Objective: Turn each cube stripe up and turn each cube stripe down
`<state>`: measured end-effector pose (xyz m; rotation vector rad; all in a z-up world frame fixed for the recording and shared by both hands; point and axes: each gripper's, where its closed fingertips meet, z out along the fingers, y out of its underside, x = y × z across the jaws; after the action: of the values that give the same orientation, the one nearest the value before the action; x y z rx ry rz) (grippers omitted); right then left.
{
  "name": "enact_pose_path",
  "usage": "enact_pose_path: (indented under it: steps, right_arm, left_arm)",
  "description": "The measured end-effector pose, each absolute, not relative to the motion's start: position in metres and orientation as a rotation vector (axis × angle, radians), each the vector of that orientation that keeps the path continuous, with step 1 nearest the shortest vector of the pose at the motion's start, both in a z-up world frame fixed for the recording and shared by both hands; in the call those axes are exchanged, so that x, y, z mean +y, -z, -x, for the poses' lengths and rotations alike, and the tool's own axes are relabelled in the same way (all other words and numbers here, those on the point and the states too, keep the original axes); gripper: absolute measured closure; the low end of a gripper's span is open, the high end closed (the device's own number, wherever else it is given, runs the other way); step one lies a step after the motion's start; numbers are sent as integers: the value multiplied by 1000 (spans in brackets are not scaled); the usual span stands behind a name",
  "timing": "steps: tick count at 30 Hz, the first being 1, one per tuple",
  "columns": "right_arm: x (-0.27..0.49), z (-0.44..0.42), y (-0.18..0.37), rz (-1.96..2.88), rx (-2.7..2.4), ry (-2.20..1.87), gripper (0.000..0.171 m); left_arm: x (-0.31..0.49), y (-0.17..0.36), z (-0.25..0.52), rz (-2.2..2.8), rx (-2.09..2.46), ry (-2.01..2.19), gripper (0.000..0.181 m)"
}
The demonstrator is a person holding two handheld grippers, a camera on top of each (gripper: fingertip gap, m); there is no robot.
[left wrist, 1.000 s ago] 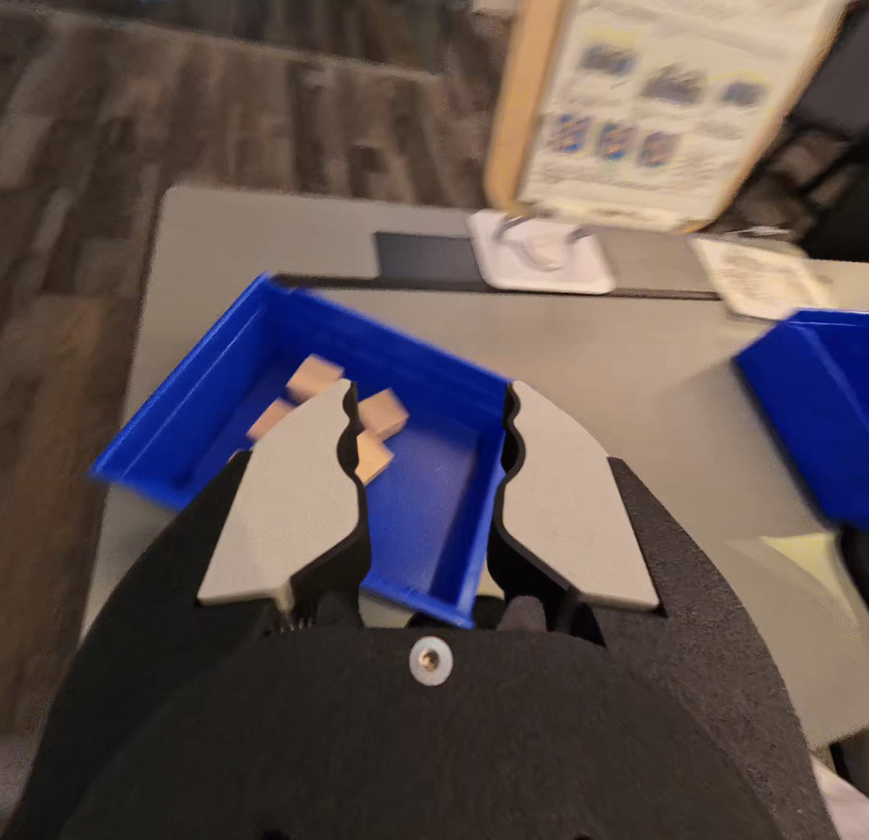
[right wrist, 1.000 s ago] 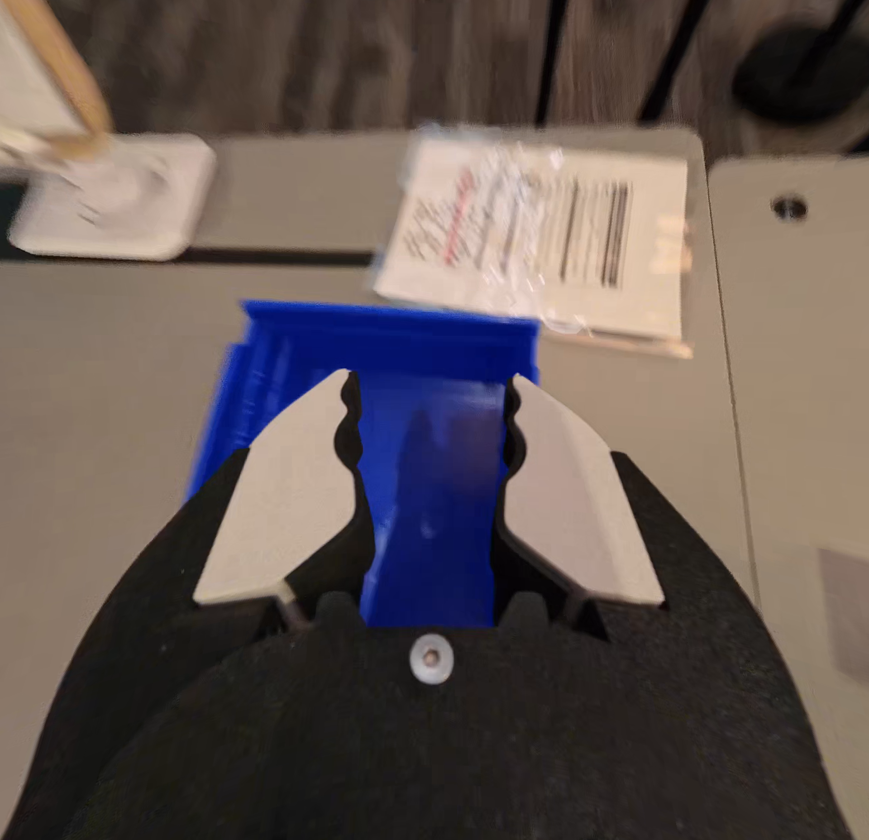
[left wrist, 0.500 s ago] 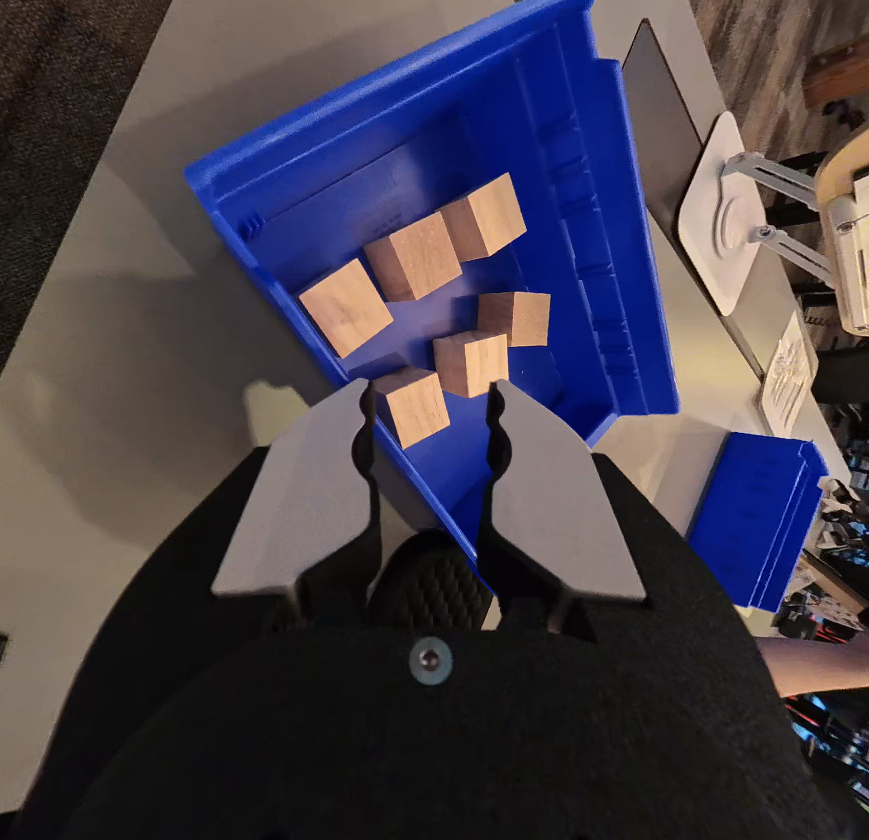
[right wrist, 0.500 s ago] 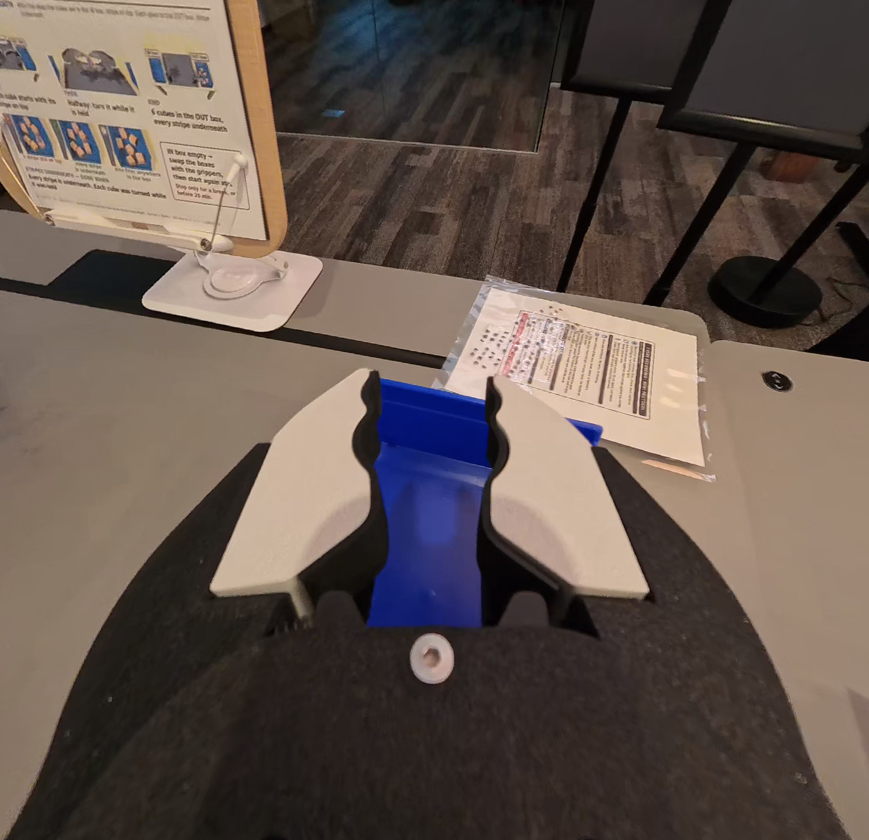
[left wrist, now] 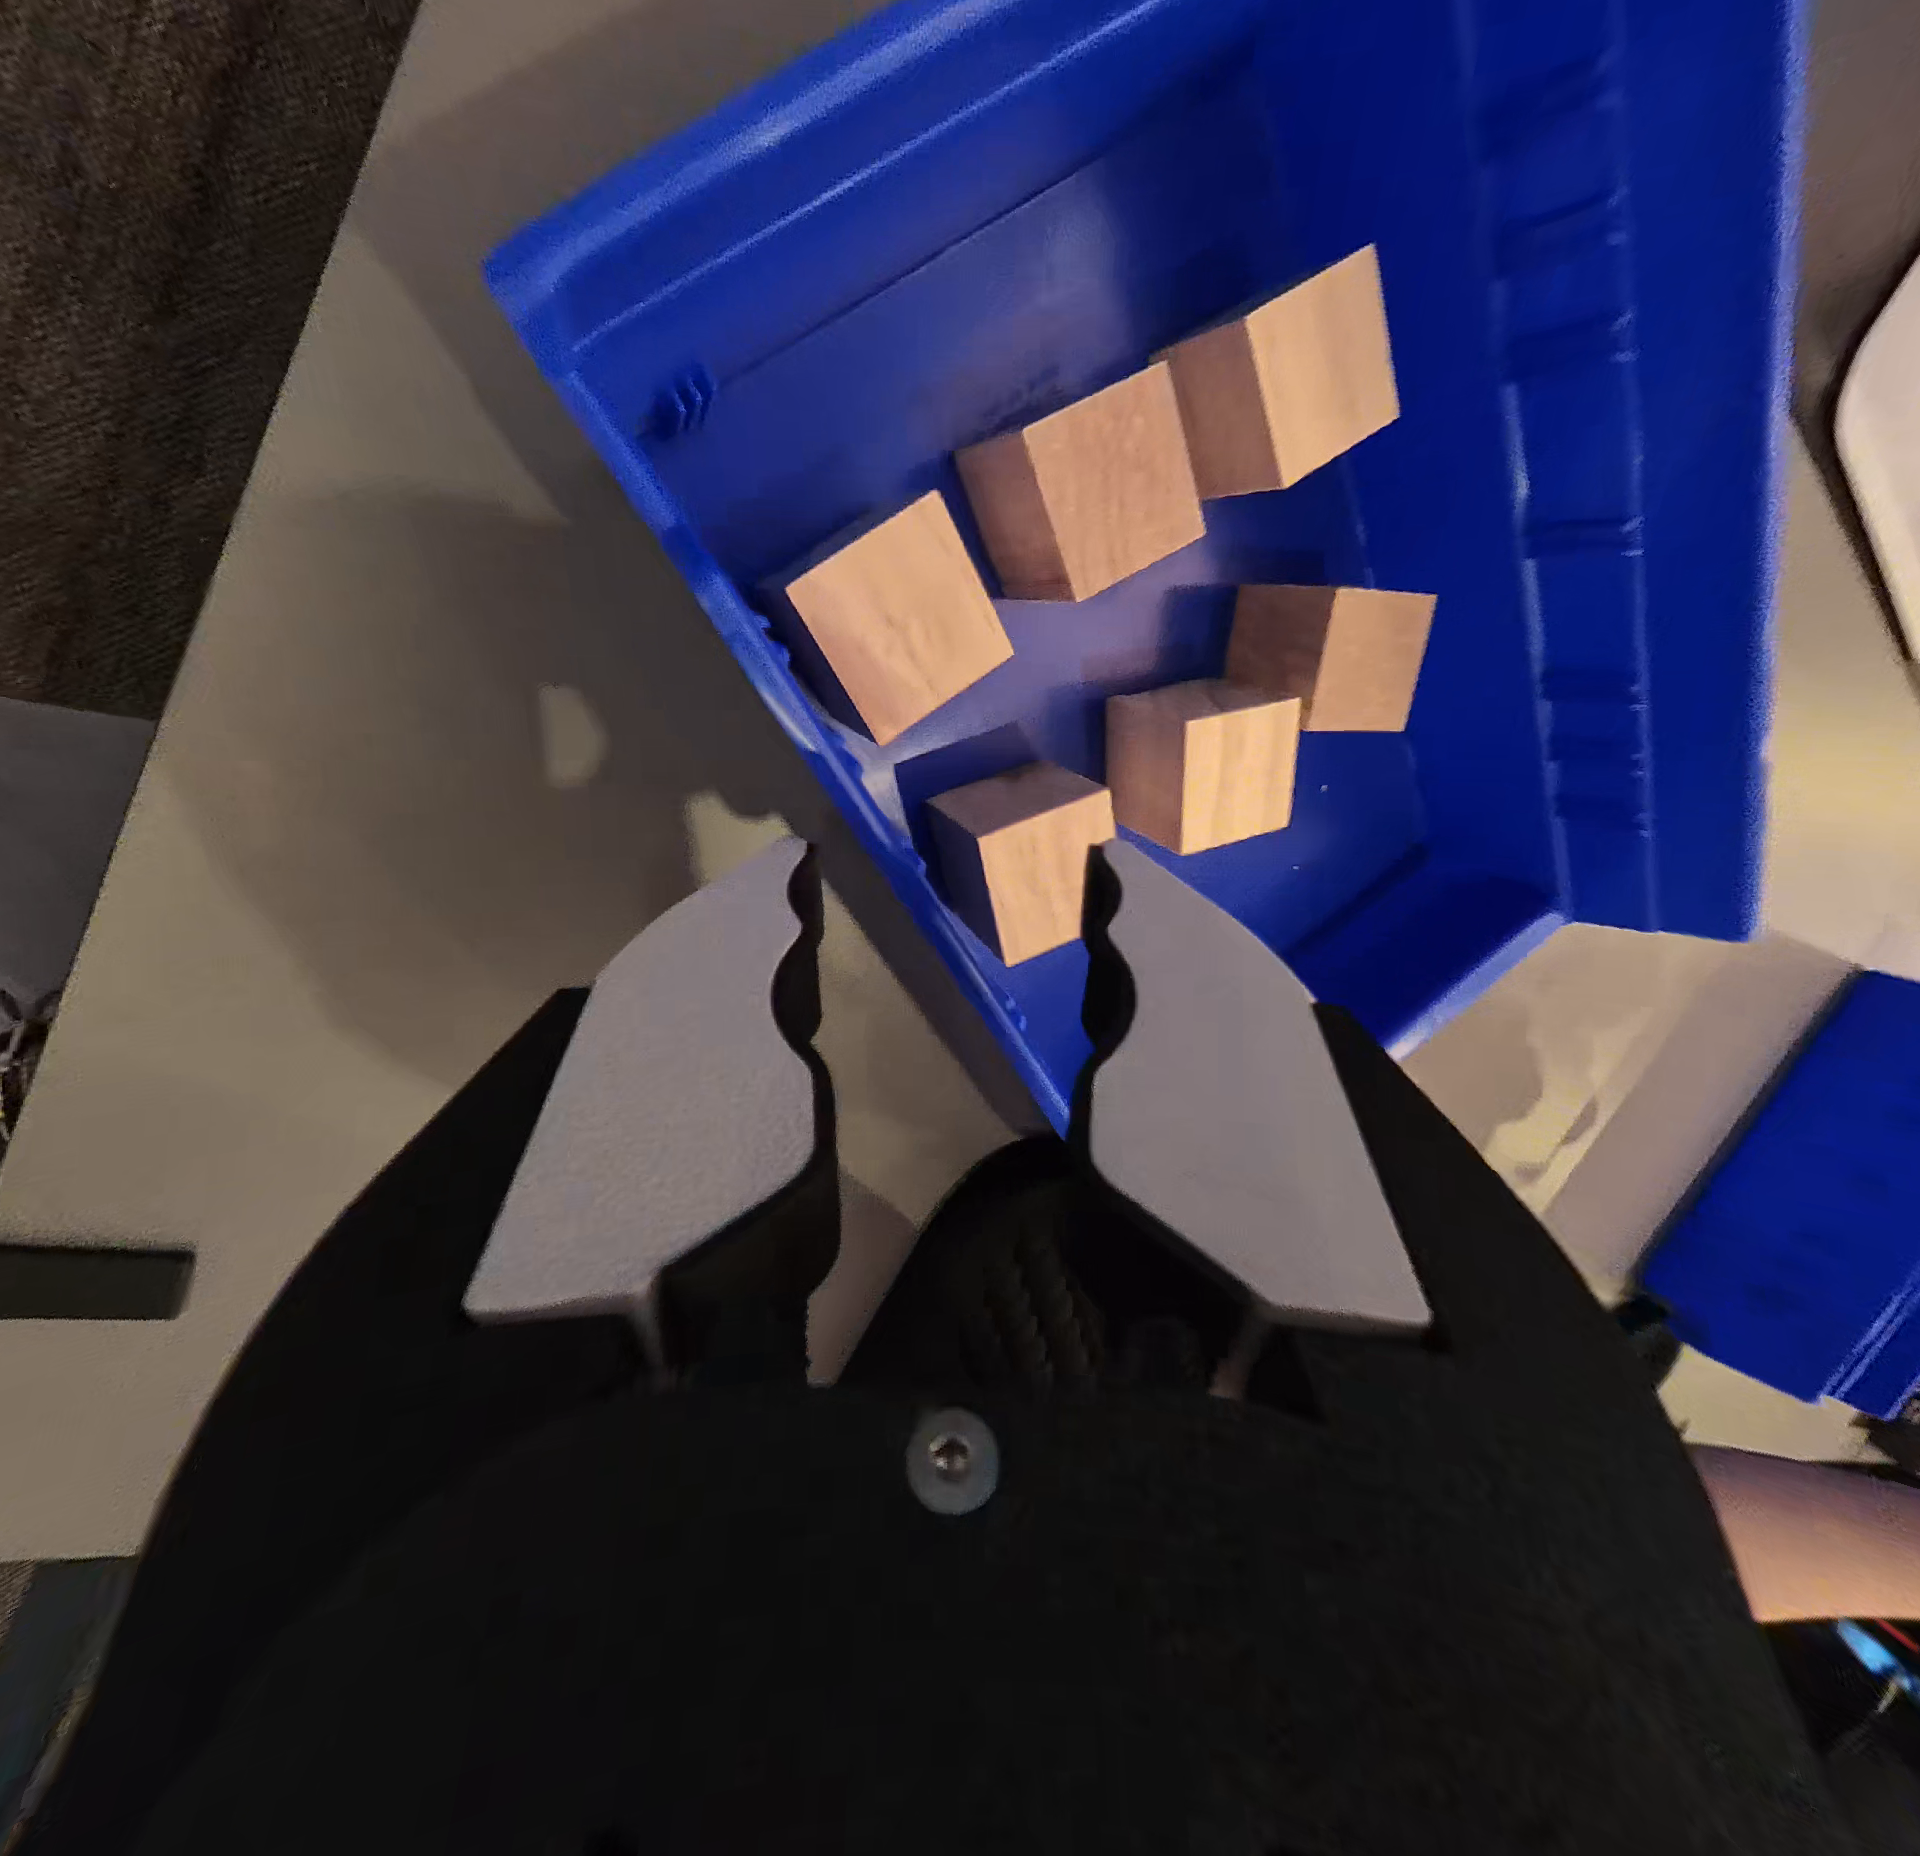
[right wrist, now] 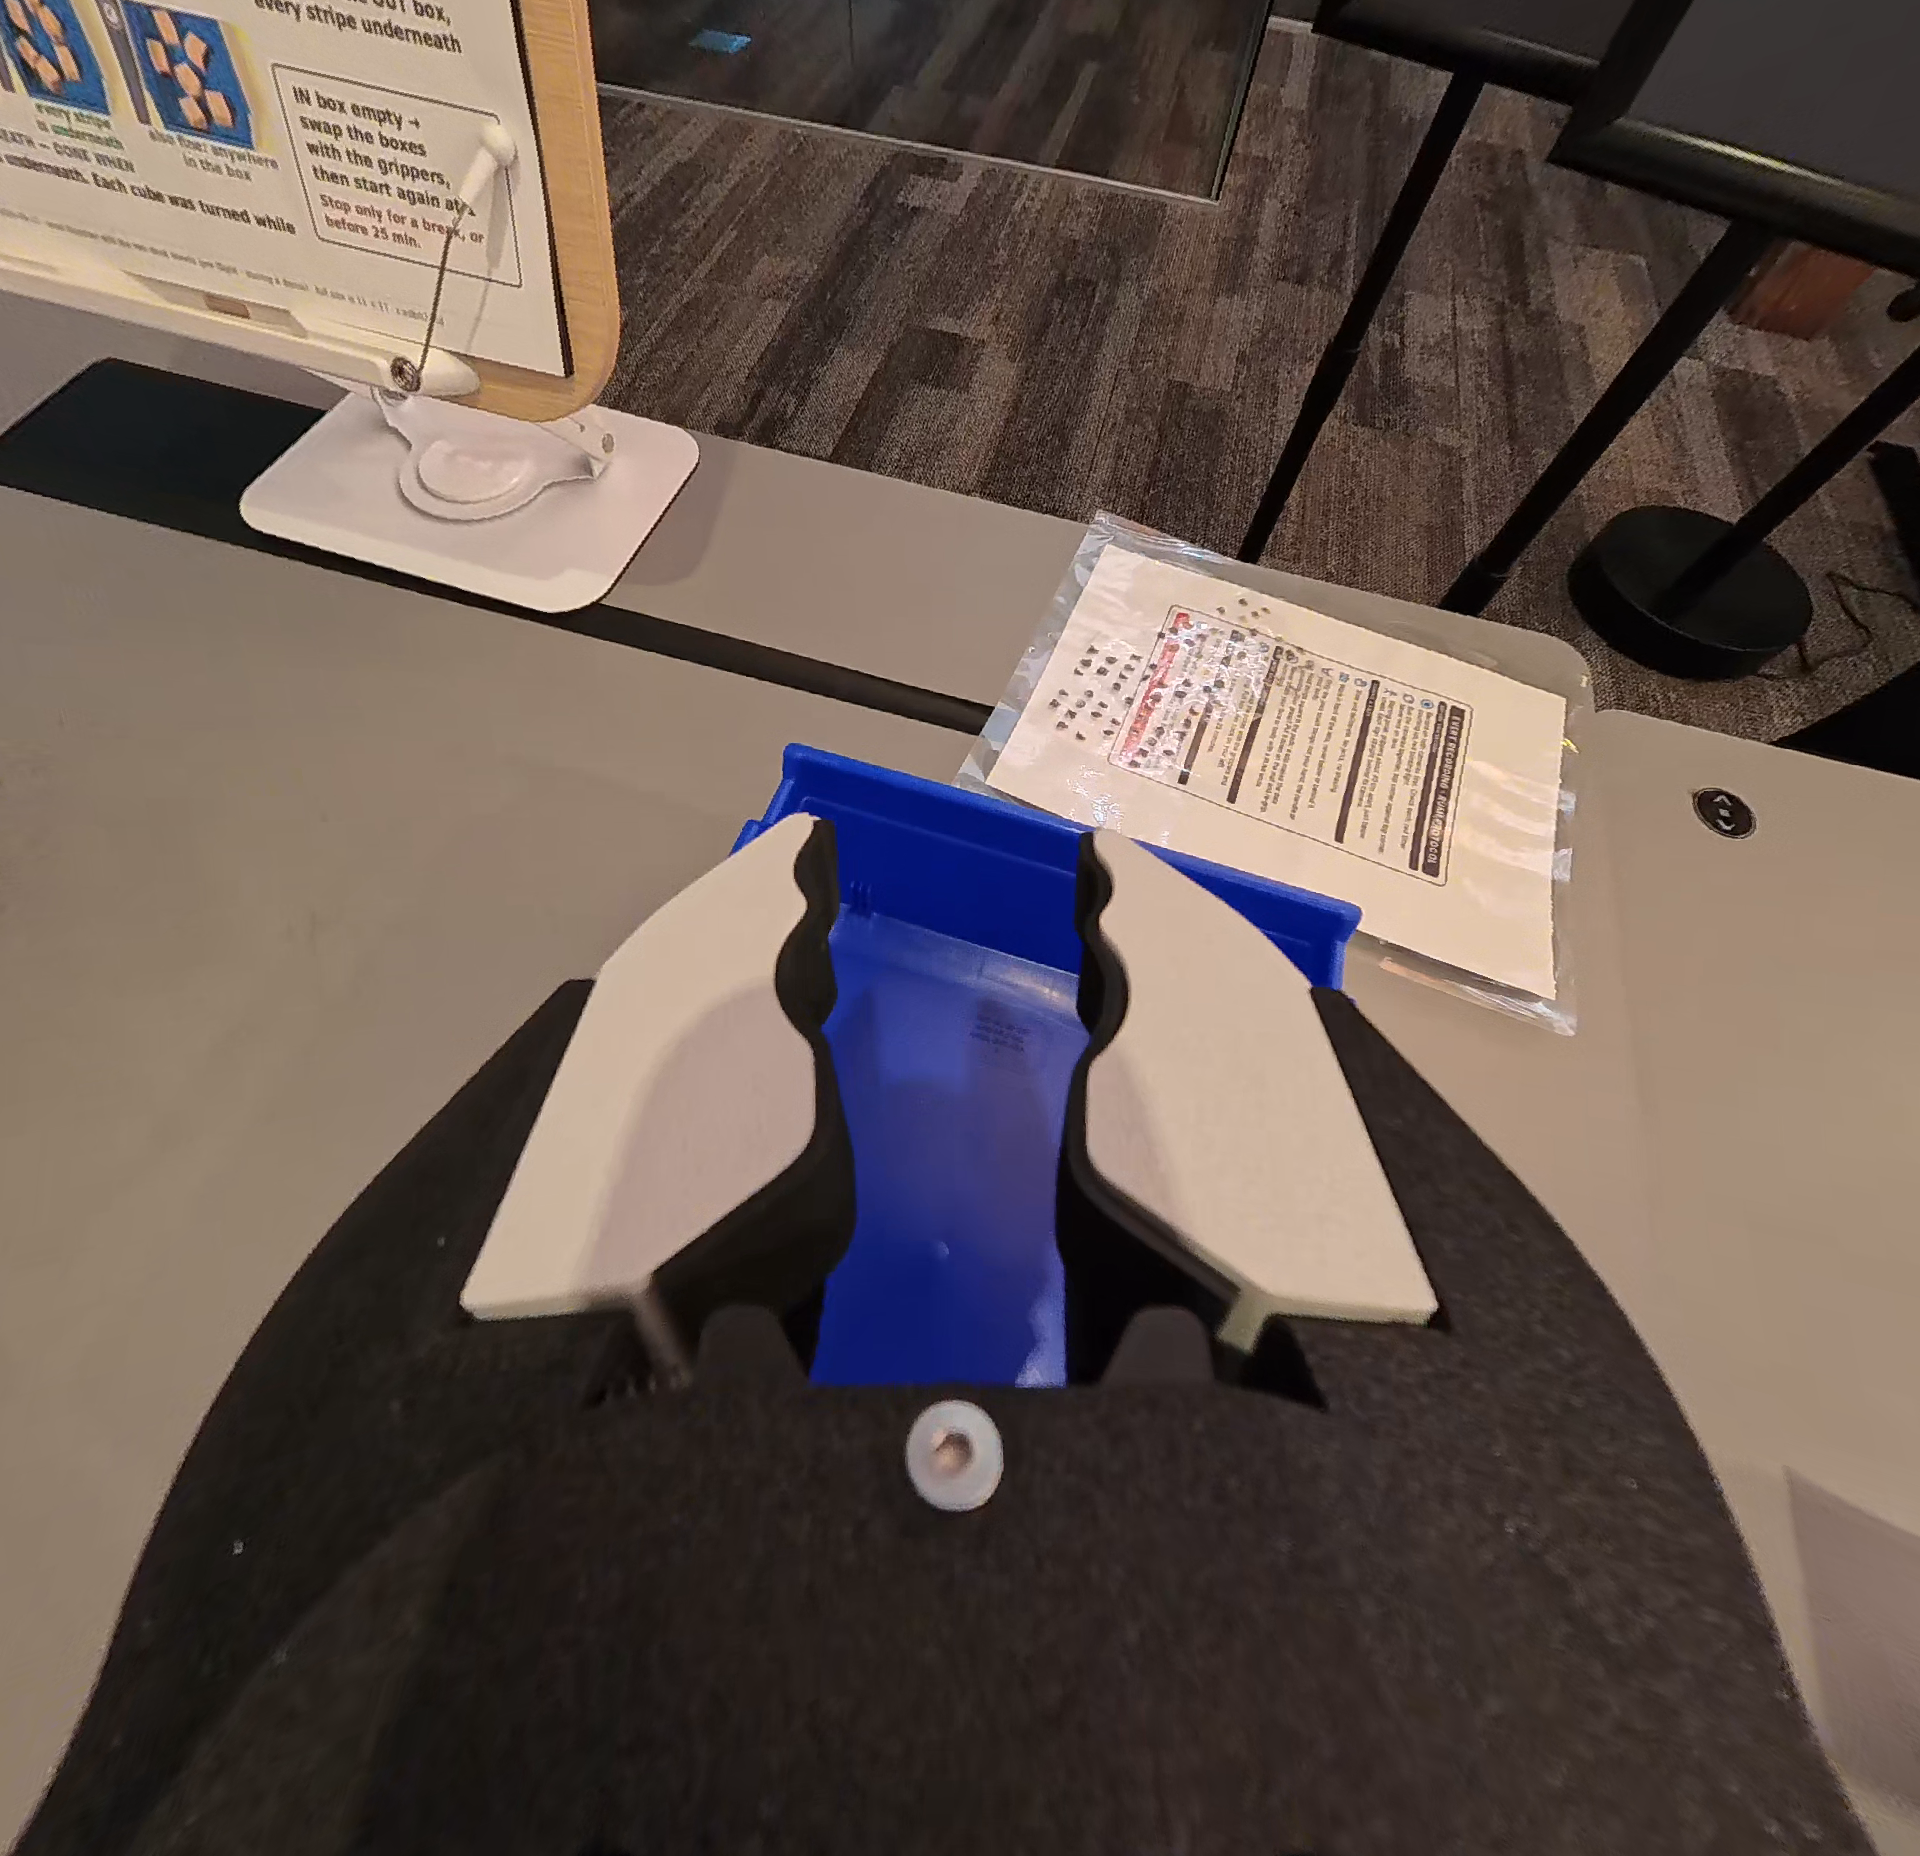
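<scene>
Several plain wooden cubes lie in a blue bin (left wrist: pixel 1143 92) in the left wrist view; no stripe shows on any visible face. The nearest cube (left wrist: pixel 1029 871) sits by the bin's near wall, with another cube (left wrist: pixel 1205 767) just beyond it. My left gripper (left wrist: pixel 951 856) is open and empty above the bin's near wall, its right fingertip close to the nearest cube. My right gripper (right wrist: pixel 951 840) is open and empty above a second blue bin (right wrist: pixel 945 1079), whose visible floor holds nothing.
The second blue bin (left wrist: pixel 1808 1204) also shows at the right of the left wrist view. An instruction board on a white stand (right wrist: pixel 468 497) stands at the back left, and a bagged paper sheet (right wrist: pixel 1288 767) lies behind the bin. Both are on the grey table (right wrist: pixel 312 819).
The left gripper has swung from a low forward look to looking down on the cubes and has closed in on the nearest cube. The right gripper has dropped closer to its bin.
</scene>
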<state>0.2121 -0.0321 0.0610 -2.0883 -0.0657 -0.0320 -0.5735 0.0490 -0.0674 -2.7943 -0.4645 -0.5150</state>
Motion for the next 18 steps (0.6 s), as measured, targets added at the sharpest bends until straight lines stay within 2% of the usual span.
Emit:
enact_pose_path:
  steps: [4,12,18]
  right_arm:
    - [-33,-214,-62,2086,-62,29,128]
    - [-31,-212,-57,2106,-79,20,128]
    - [-27,-205,-49,2138,-120,35,128]
  left_arm:
    - [45,86,576,2930,-386,368,165]
    - [56,86,572,2983,-244,254,166]
    - [89,83,550,2950,125,212,167]
